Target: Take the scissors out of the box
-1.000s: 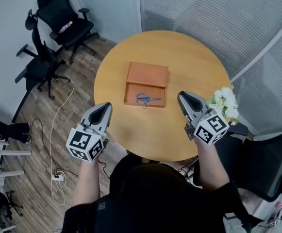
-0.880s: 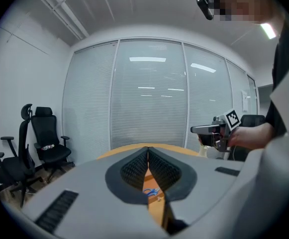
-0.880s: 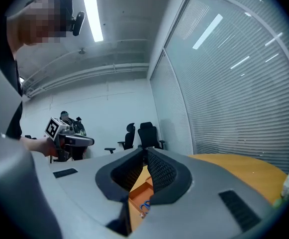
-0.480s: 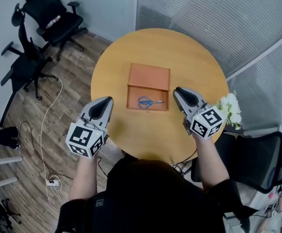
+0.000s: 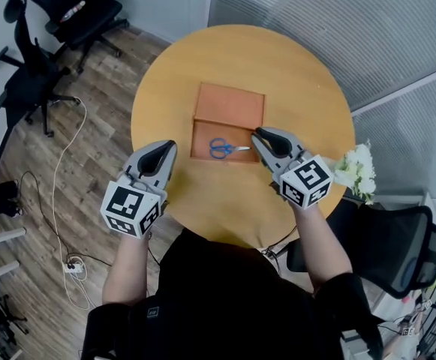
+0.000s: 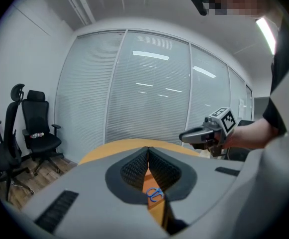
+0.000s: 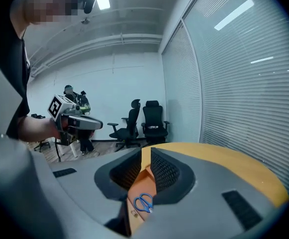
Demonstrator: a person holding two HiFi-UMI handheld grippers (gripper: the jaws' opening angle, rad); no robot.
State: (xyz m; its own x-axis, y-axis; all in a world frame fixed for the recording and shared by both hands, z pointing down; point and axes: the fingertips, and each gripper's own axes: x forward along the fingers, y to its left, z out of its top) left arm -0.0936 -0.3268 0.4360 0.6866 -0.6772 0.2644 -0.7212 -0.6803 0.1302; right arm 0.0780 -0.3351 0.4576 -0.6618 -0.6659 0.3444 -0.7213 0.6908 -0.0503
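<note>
A shallow wooden box (image 5: pixel 230 103) lies open on the round wooden table (image 5: pixel 308 88). Blue-handled scissors (image 5: pixel 224 148) lie in its near half, also seen between the jaws in the left gripper view (image 6: pixel 154 195) and the right gripper view (image 7: pixel 144 202). My left gripper (image 5: pixel 166 150) hovers over the table's near-left edge, left of the box, jaws shut and empty (image 6: pixel 147 151). My right gripper (image 5: pixel 263 136) hovers beside the box's near-right corner, jaws shut on nothing (image 7: pixel 146 151). Neither touches the box or the scissors.
White flowers (image 5: pixel 355 168) stand by the table's right edge. Black office chairs (image 5: pixel 67 13) are at the far left, another chair (image 5: pixel 398 253) at the near right. A white cable (image 5: pixel 60 201) runs over the wood floor. Glass walls with blinds lie behind the table.
Both grippers have moved forward and lower toward the box; the right one has closed in on its near-right corner. Box and scissors have not moved.
</note>
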